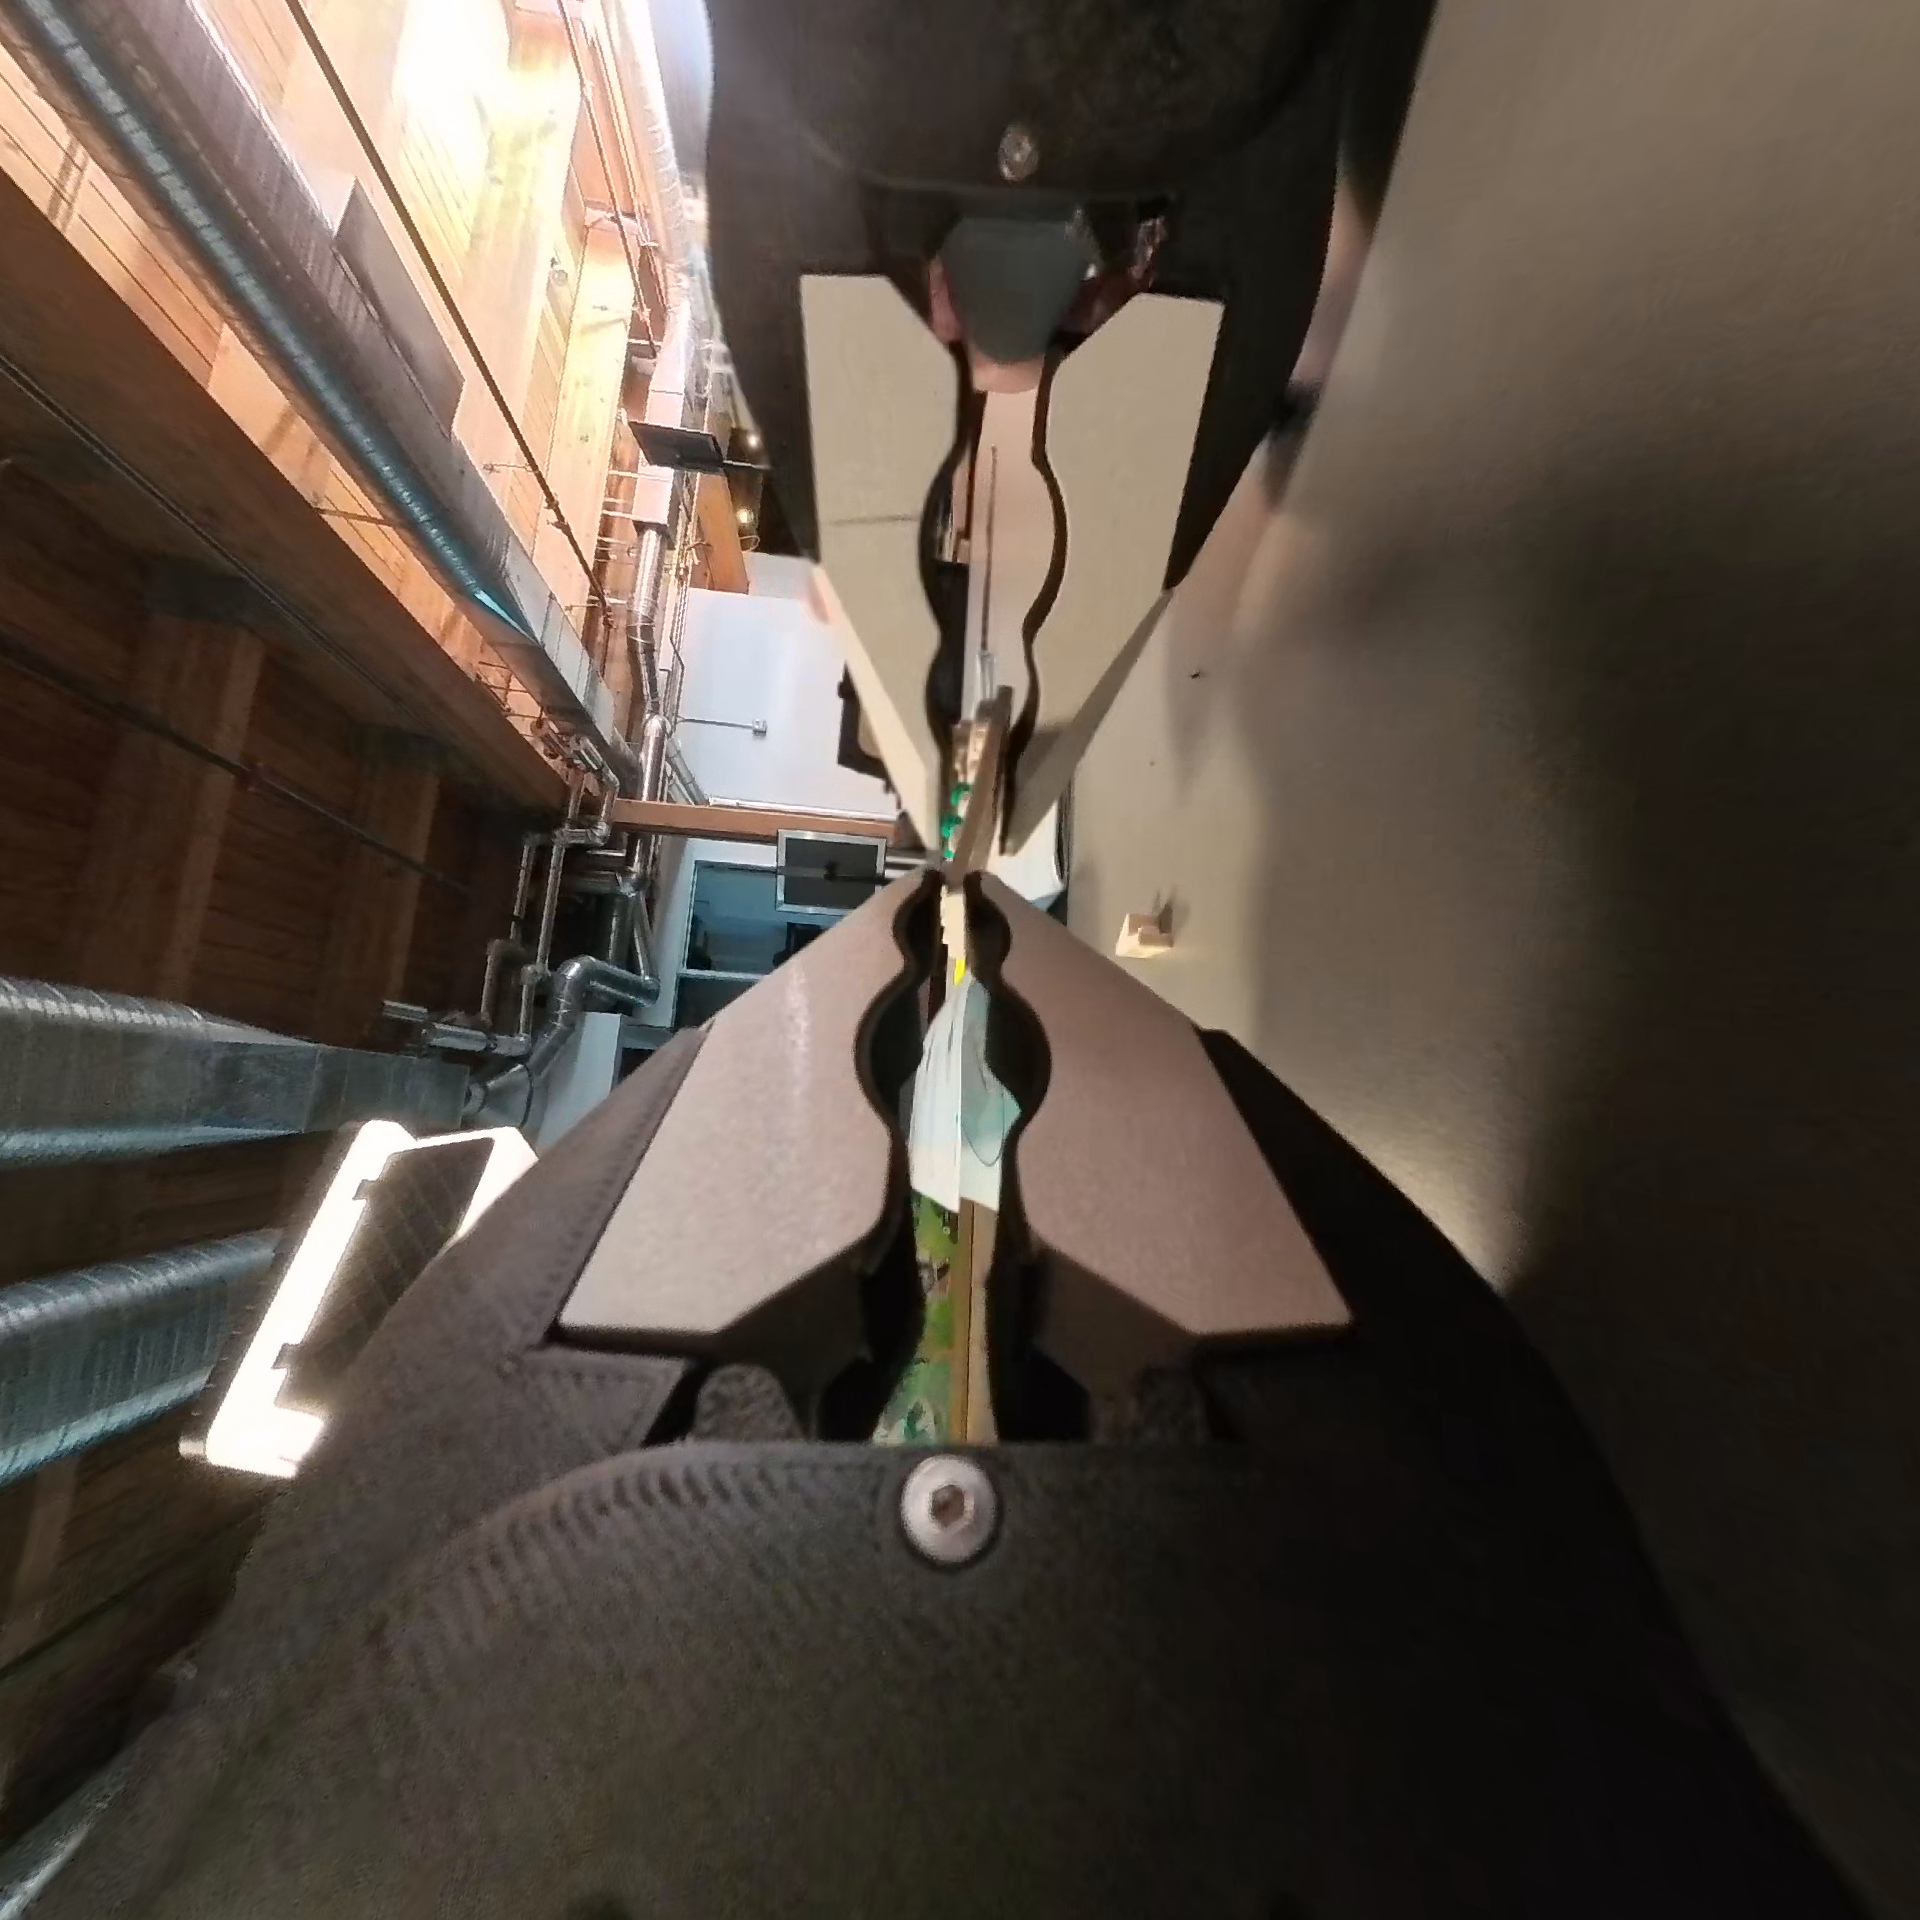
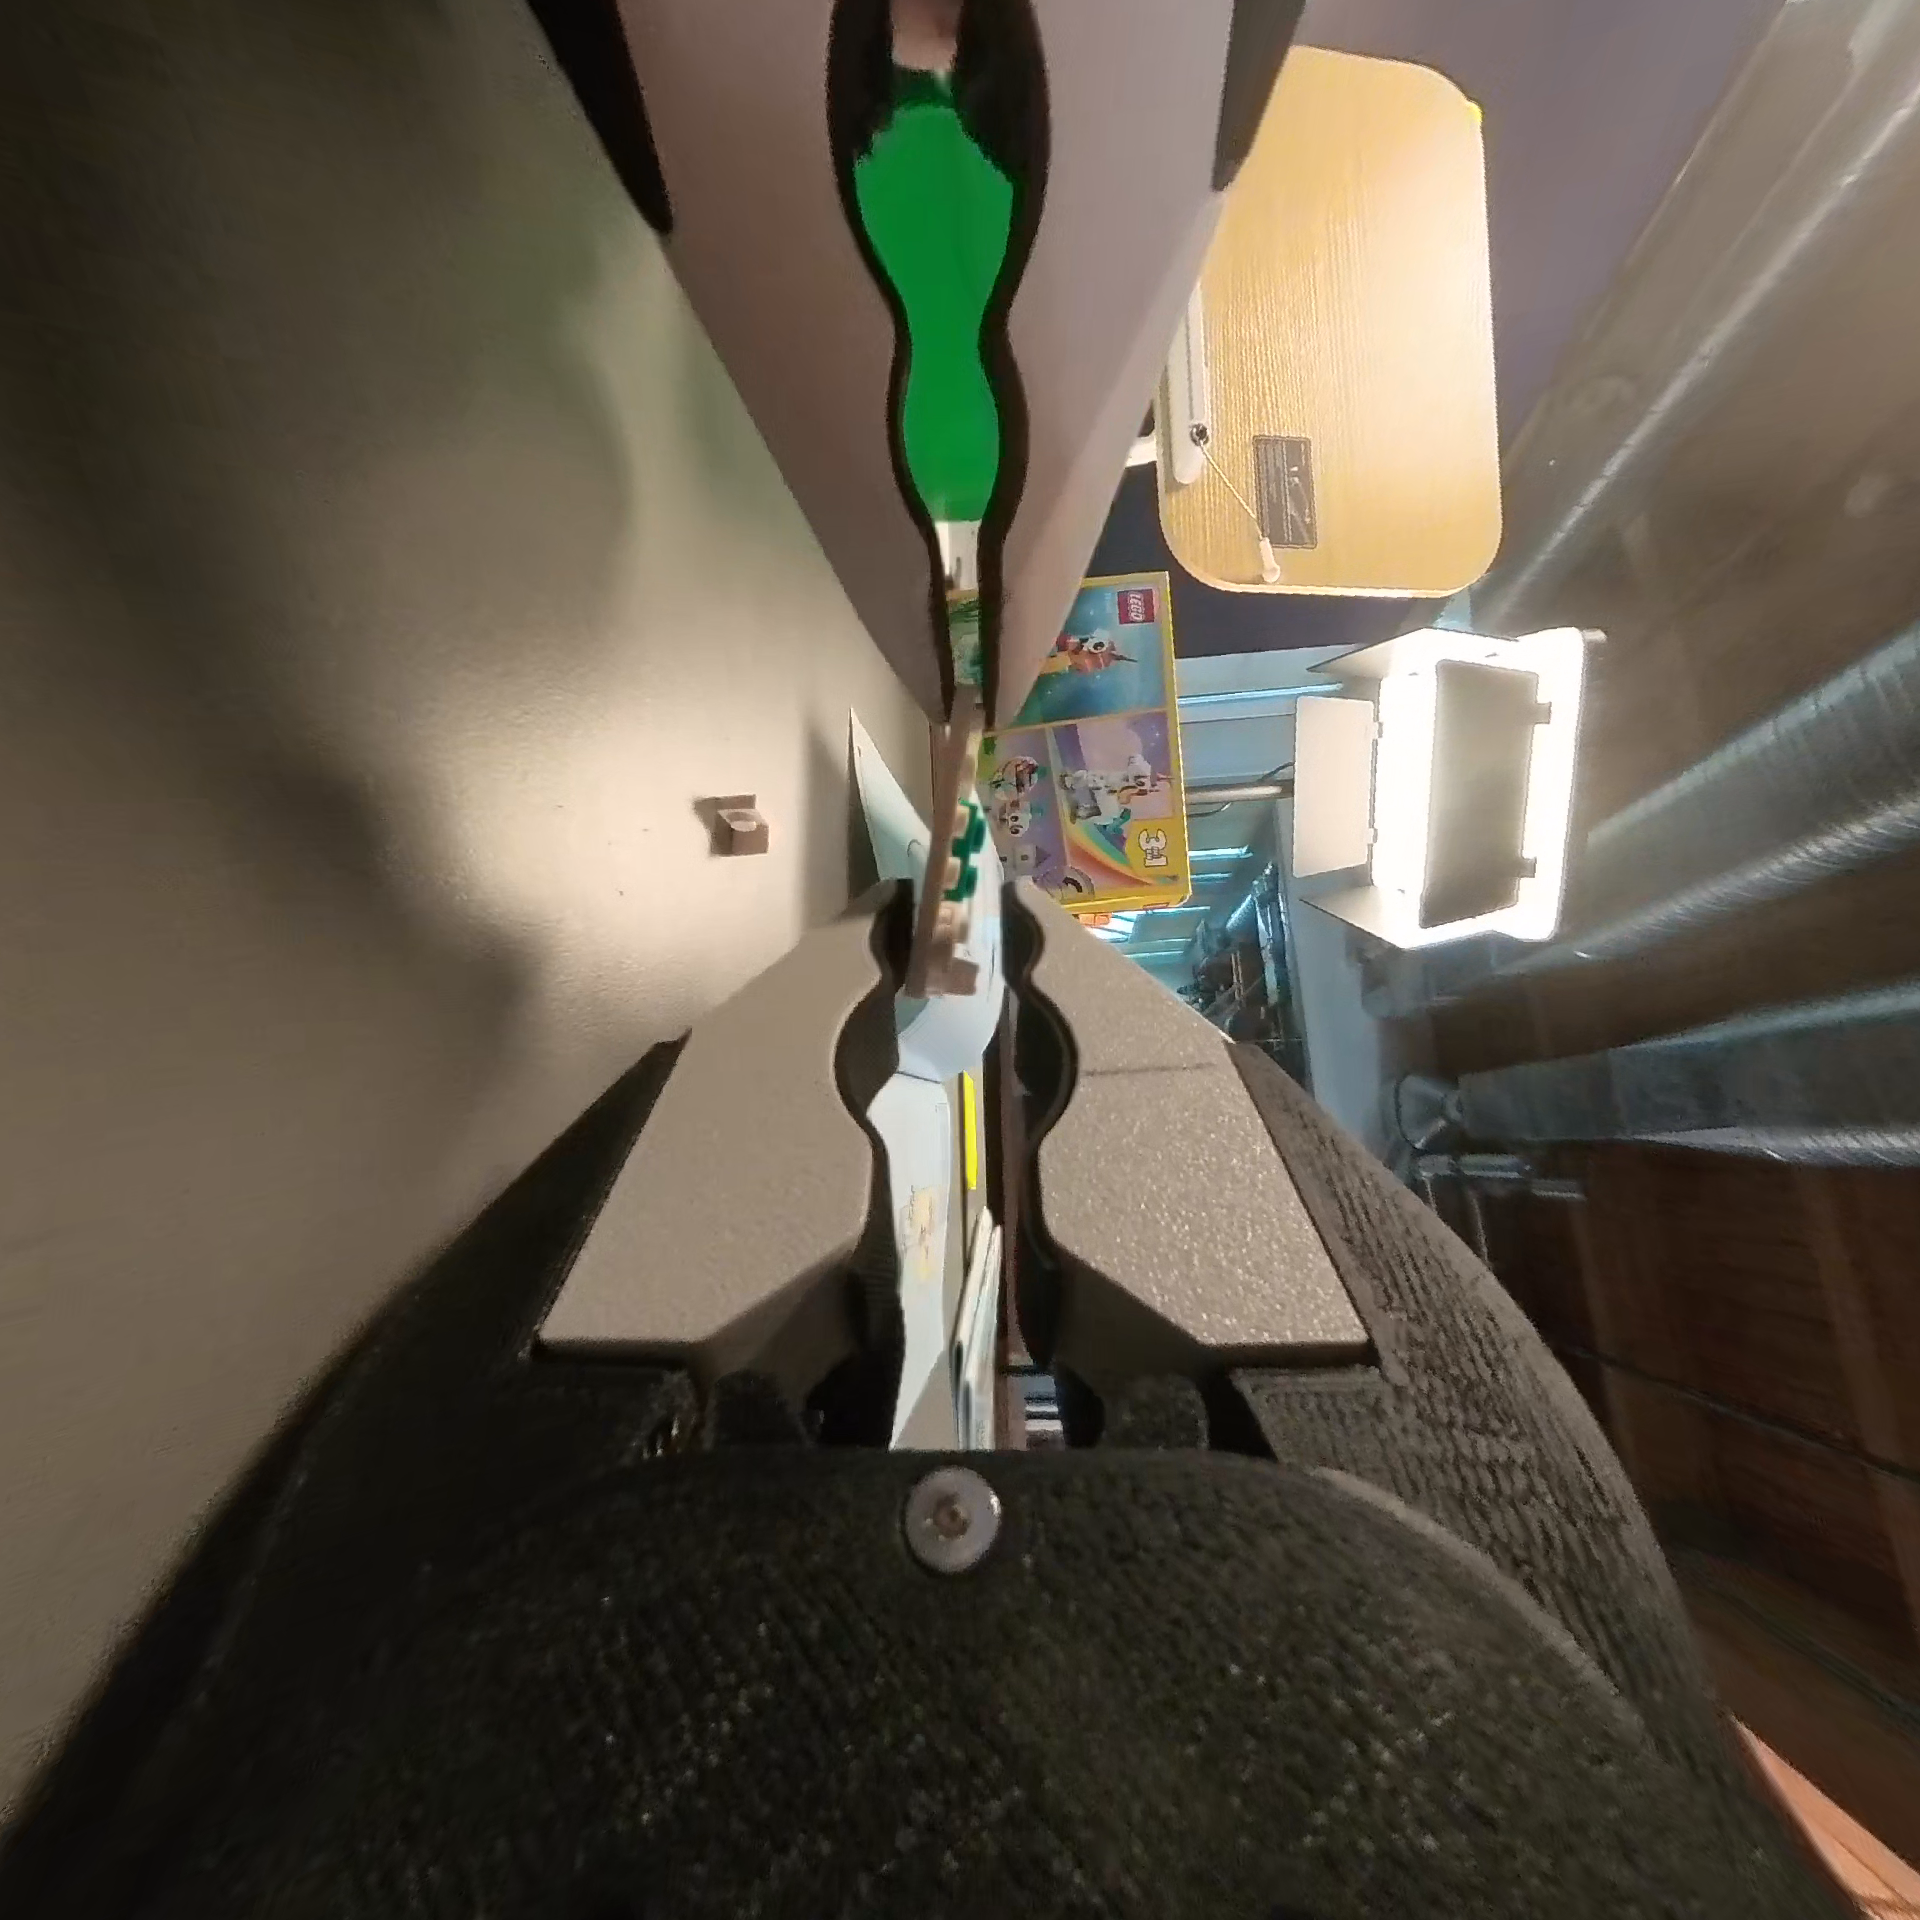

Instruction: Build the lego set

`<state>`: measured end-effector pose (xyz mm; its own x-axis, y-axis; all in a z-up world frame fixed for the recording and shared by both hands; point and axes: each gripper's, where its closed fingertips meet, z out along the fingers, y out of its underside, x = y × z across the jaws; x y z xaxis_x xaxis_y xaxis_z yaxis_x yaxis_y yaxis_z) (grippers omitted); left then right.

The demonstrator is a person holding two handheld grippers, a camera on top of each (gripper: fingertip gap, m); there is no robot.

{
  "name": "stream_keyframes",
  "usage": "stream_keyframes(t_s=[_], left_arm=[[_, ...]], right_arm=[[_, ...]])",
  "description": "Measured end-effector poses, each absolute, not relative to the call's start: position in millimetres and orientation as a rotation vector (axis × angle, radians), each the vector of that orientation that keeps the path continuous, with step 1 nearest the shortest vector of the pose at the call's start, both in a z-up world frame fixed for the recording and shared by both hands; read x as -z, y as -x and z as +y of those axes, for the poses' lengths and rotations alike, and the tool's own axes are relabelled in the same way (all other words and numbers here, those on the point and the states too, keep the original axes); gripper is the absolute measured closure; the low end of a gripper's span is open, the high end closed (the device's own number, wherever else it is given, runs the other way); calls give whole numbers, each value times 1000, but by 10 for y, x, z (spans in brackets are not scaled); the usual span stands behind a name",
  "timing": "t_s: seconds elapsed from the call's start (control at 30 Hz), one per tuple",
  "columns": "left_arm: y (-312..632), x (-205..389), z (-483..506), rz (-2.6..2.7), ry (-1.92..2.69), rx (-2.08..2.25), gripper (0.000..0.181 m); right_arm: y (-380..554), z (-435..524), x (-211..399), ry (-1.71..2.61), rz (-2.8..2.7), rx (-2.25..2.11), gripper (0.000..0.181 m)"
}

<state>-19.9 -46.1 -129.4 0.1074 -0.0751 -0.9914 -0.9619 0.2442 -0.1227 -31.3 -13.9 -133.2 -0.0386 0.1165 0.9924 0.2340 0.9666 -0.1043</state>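
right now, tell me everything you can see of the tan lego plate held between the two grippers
The tan lego plate is a thin, flat studded strip of matte plastic, seen nearly edge-on. It is held off the pale table, tilted, spanning the gap between the two grippers. The right gripper pinches one end and the left gripper pinches the other. Small green bricks and a tan brick sit on its studded face. A loose tan piece lies apart on the table, not touching it.
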Motion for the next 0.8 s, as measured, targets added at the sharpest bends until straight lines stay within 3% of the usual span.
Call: stream_keyframes(t_s=[0.8], left_arm=[[200,1242,-435,1101,1312,-483,177]], right_arm=[[306,132,1305,257,-1594,67,173]])
